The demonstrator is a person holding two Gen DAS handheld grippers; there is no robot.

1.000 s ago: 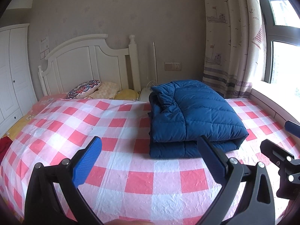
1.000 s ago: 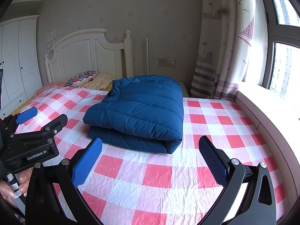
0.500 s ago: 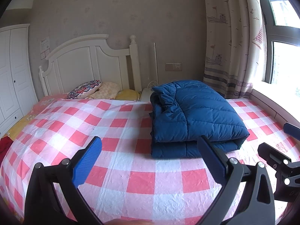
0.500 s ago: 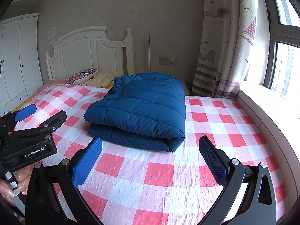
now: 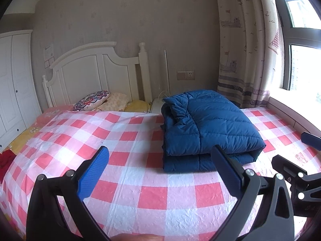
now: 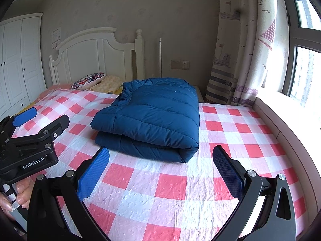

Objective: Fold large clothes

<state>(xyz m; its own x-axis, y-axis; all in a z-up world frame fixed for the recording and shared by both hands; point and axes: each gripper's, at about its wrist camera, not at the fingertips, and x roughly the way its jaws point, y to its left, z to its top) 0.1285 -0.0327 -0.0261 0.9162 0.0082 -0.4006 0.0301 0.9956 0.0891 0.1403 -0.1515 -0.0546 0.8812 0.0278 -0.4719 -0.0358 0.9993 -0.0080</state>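
A dark blue padded jacket (image 5: pixel 206 128) (image 6: pixel 154 116) lies folded in a thick rectangular bundle on the red-and-white checked bed cover (image 5: pixel 140 180) (image 6: pixel 170 190). My left gripper (image 5: pixel 160 170) hovers open above the cover, short of the bundle's near edge, nothing between its blue pads. My right gripper (image 6: pixel 160 170) is open too, empty, just in front of the bundle's folded front edge. Each view catches the other gripper at its side: the right one (image 5: pixel 297 178), the left one (image 6: pixel 30 140) held by a hand (image 6: pixel 18 196).
A white headboard (image 5: pixel 96 76) and pillows (image 5: pixel 92 100) are at the bed's far end. A white wardrobe (image 6: pixel 18 64) stands at left. Curtains (image 6: pixel 240 46) and a window sill (image 6: pixel 280 116) run along the right. A red cloth (image 5: pixel 6 160) lies at the bed's left edge.
Both grippers have drifted slightly, so the folded jacket shifts a little in each view. Both stay open and empty; the jacket itself has not moved.
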